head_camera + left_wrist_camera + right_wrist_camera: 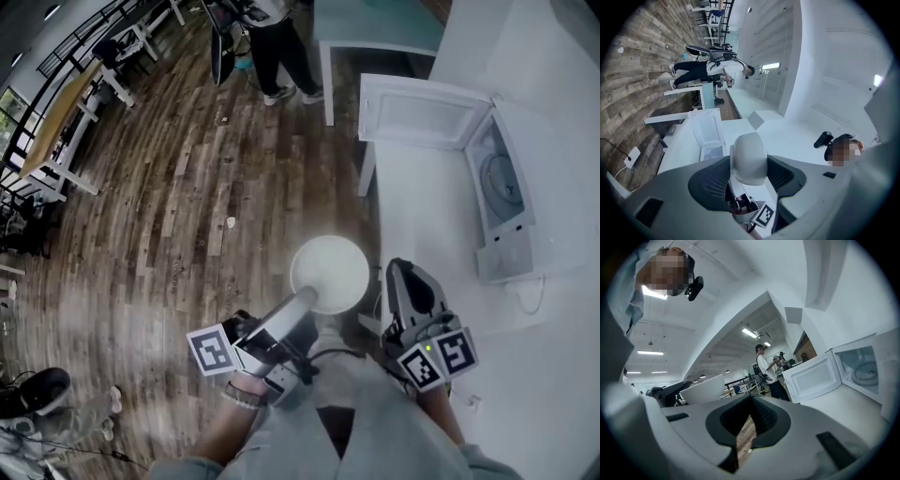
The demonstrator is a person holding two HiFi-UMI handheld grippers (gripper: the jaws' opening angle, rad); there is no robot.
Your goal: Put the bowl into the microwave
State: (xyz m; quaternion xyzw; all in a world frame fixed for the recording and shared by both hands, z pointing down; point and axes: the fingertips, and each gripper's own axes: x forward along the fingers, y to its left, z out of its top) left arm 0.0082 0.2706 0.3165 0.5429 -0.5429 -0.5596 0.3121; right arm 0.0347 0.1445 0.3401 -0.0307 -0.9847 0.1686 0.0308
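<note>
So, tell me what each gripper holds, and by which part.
The left gripper holds the white bowl by its rim, clamped over the edge nearest the person. The right gripper is shut and holds nothing.

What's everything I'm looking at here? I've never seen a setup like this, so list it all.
bowl: one, white, held in the air above the floor beside the counter
microwave: one, white, on the counter, door swung open
counter: one, white, right side
floor: dark wood planks, left side
tables: several, wood-topped or white, far upper left
bystander: one, dark trousers, standing at the top
left hand-held gripper: one, grey, shut on the bowl's rim
right hand-held gripper: one, grey, shut and empty, just right of the bowl
</note>
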